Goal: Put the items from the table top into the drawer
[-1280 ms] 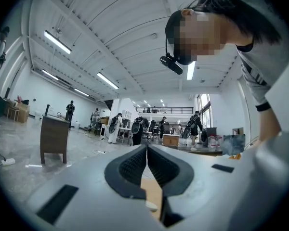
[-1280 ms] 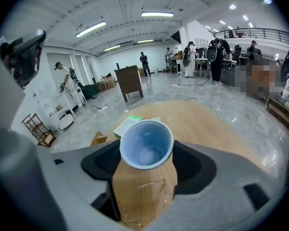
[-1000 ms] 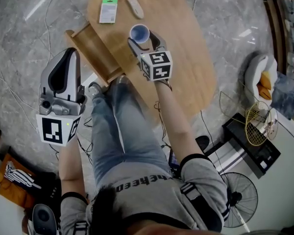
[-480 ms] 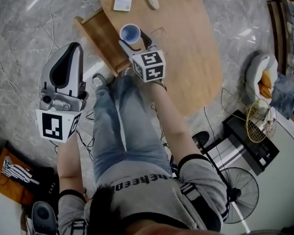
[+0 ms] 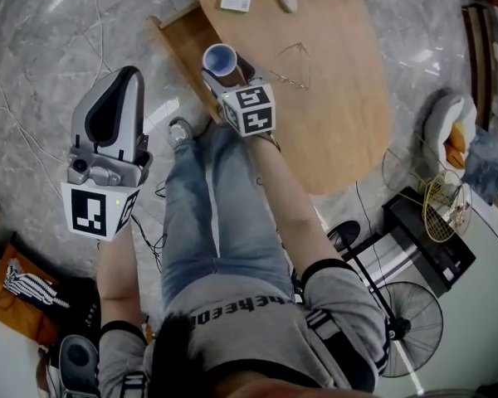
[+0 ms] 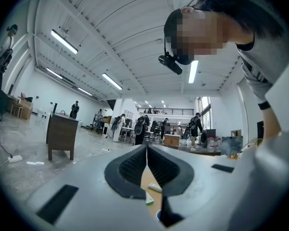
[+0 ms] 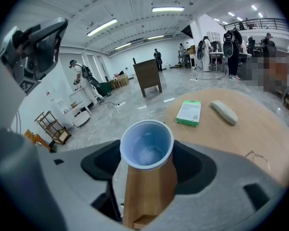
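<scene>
Pale-blue plastic, thin-walled and empty, the cup [image 7: 147, 146] sits mouth-up between the jaws of the right gripper [image 7: 148, 163]. The jaws are spread wide and bear on its sides just under the rim. A cup like this looks very light and a little slick, and soft enough to buckle if squeezed. The firmest place to hold it is probably where it is held now, high on the wall where the rolled rim stiffens it, and with only modest pressure. Tilting matters little, since nothing shows inside it.

The gripper points down at a slant, and the cup hangs over the open wooden drawer [image 7: 145, 196], whose long narrow tray shows directly beneath it. The drawer juts from the edge of the oval wooden table [image 5: 340, 98].

The left gripper [image 6: 147, 150] has its jaws closed pad to pad with nothing between them. It is held out level over the marble floor, well apart from the table.

At the far end of the table, a green box [image 7: 189, 112] and a pale oblong item [image 7: 224, 112] lie just beside each other, not yet in the drawer. By the look of it, the task is at its first item.
</scene>
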A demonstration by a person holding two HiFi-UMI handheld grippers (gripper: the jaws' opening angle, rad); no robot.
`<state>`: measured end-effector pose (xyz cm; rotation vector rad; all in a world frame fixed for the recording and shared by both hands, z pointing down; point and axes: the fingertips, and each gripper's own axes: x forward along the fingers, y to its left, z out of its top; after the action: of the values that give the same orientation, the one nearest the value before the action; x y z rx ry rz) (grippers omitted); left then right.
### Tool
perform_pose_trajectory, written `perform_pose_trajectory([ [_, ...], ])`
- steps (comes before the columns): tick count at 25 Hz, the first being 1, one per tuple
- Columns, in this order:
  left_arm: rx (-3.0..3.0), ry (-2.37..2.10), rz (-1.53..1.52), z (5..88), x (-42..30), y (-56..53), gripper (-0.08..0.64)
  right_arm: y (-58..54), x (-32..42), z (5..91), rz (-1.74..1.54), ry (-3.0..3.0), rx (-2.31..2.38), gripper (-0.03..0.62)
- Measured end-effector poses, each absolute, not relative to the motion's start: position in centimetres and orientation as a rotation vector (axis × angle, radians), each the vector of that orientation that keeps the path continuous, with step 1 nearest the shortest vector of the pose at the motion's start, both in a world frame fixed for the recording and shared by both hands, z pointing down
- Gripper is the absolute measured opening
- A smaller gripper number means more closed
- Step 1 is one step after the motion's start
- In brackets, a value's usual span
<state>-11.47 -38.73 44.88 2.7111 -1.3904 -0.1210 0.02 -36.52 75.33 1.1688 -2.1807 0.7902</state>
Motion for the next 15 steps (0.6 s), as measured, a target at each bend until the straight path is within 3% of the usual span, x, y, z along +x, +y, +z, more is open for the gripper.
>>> perform_pose_trajectory([
  [15,2.686,-1.390,-0.074,48.8,-16.9,-37.9,0.012,-35.3,-2.3,84.7,0.820,-2.000,1.180,0.332],
])
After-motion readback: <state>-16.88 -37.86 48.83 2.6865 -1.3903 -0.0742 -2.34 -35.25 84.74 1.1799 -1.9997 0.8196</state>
